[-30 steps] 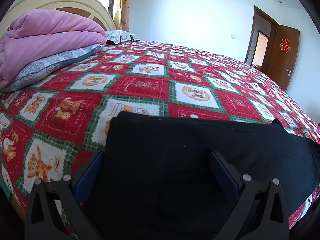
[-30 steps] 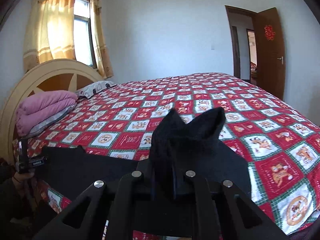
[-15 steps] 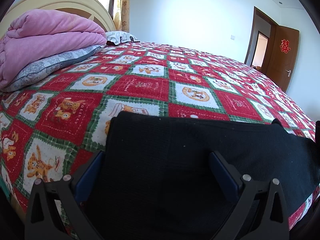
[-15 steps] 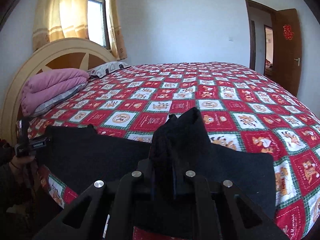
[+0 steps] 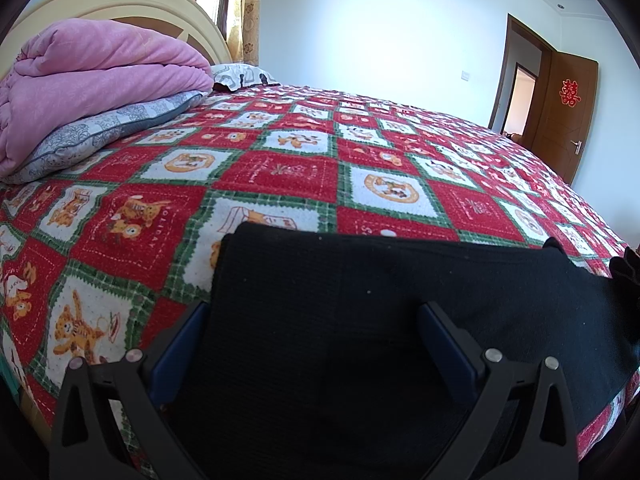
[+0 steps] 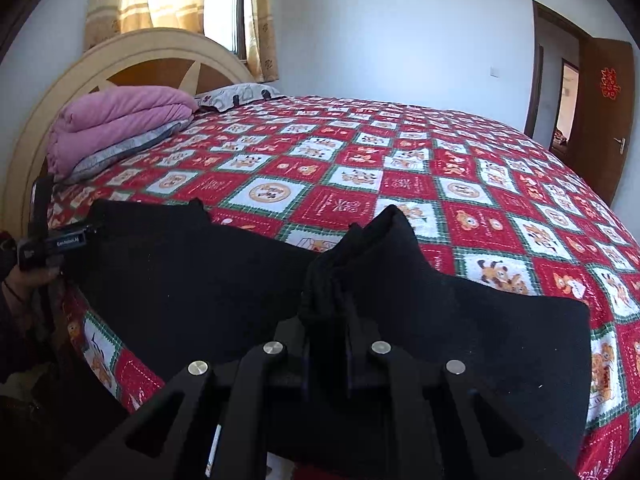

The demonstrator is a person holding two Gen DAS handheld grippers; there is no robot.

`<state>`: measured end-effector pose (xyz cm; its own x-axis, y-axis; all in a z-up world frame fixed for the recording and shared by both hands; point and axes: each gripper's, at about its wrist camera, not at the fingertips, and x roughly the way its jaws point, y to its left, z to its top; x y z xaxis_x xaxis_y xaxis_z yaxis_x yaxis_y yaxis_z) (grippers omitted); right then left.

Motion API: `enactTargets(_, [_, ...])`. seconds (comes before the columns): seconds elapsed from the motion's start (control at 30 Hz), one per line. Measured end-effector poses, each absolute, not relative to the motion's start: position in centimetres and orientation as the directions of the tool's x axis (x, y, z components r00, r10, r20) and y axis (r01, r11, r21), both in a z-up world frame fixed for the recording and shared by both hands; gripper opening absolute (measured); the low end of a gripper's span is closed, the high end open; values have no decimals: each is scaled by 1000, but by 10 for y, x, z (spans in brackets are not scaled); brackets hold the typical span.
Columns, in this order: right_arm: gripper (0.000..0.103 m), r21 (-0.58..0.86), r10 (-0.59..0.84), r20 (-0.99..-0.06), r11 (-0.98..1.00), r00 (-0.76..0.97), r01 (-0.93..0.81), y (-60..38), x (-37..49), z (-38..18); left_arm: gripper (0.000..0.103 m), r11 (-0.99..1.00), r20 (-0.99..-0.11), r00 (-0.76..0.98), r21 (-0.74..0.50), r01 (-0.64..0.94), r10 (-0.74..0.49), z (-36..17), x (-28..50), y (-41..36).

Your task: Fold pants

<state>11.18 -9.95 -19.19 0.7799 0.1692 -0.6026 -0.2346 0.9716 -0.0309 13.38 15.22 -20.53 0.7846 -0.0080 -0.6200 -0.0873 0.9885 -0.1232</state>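
Note:
Black pants (image 5: 360, 280) lie flat along the near edge of the bed. My left gripper (image 5: 316, 320) is open over the left end of the pants, its blue-padded fingers (image 5: 180, 344) spread wide with the cloth between them. My right gripper (image 6: 326, 320) is shut on a bunched fold of the pants (image 6: 368, 240) and holds it raised above the flat cloth (image 6: 180, 272). The left gripper device (image 6: 48, 240) shows at the far left of the right wrist view.
The bed has a red, green and white checked blanket (image 5: 280, 168). A folded pink quilt (image 5: 88, 76) on a grey pillow (image 5: 100, 132) lies by the headboard (image 6: 140, 52). A brown door (image 5: 568, 116) stands open at the right.
My right gripper has carried the bunched pants fold leftward and lower, nearer the left end. The left gripper has stayed still and open.

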Motion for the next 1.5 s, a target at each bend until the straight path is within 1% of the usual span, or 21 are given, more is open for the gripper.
enactTargets(0.1, [12, -55, 175, -619, 963, 765, -265, -87, 115, -199, 103, 988, -620, 785, -124, -87, -8, -205, 134, 152])
enactTargets(0.17, [13, -118, 135, -660, 953, 739, -280, -75, 120, -211, 103, 988, -620, 785, -124, -87, -8, -205, 133, 152])
enactTargets(0.23, [13, -144, 110, -694, 947, 712, -286, -70, 123, -225, 103, 988, -621, 784, -124, -87, -9, -205, 133, 153])
enactTargets(0.3, [20, -199, 87, -689, 932, 720, -303, -64, 118, -226, 103, 988, -624, 781, -125, -86, -11, -205, 133, 153])
enactTargets(0.37, [40, -236, 78, -709, 910, 701, -340, -58, 113, -226, 103, 988, -630, 777, -126, -94, -7, -203, 132, 154])
enactTargets(0.4, [43, -235, 94, -719, 900, 689, -368, -56, 108, -225, 103, 986, -632, 775, -130, -105, 0, -202, 131, 156])
enactTargets(0.43, [44, -224, 122, -728, 888, 675, -402, -54, 102, -224, 103, 983, -629, 777, -136, -121, 9, -200, 130, 160])
enactTargets(0.57, [44, -195, 197, -725, 860, 660, -471, -54, 84, -214, 103, 974, -629, 777, -154, -165, 32, -197, 128, 177])
enactTargets(0.63, [44, -149, 232, -699, 878, 677, -455, -63, 86, -203, 103, 971, -640, 768, -171, -170, 22, -201, 128, 183])
enactTargets(0.7, [44, -83, 250, -663, 912, 706, -401, -77, 93, -191, 103, 967, -643, 766, -199, -162, -4, -204, 128, 186])
enactTargets(0.77, [44, -17, 239, -635, 946, 735, -323, -95, 108, -183, 103, 969, -636, 771, -200, -144, -17, -204, 126, 183])
enactTargets(0.87, [44, 72, 208, -634, 975, 745, -211, -119, 135, -182, 103, 975, -627, 777, -205, -90, -60, -202, 127, 174])
enactTargets(0.97, [44, 182, 263, -642, 965, 720, -190, -133, 157, -189, 103, 979, -625, 776, -196, -55, -81, -204, 126, 164])
enactTargets(1.03, [44, 180, 297, -679, 954, 671, -241, -120, 165, -202, 103, 984, -629, 774, -169, -48, -70, -205, 126, 159])
enactTargets(1.1, [44, 165, 334, -718, 934, 611, -316, -100, 163, -215, 103, 984, -627, 775, -172, -40, -78, -205, 126, 158])
enactTargets(1.17, [44, 34, 264, -717, 938, 646, -345, -84, 150, -218, 103, 983, -626, 775, -179, -36, -86, -206, 125, 160])
enactTargets(1.23, [44, -59, 197, -726, 937, 659, -344, -72, 145, -219, 103, 984, -627, 775, -174, -36, -83, -206, 124, 160])
enactTargets(1.43, [44, -38, 159, -744, 960, 649, -278, -77, 144, -220, 103, 986, -633, 770, -163, -39, -75, -208, 123, 160])
enactTargets(1.5, [48, -50, 144, -750, 961, 646, -271, -73, 139, -221, 103, 986, -633, 771, -163, -39, -75, -208, 123, 160])
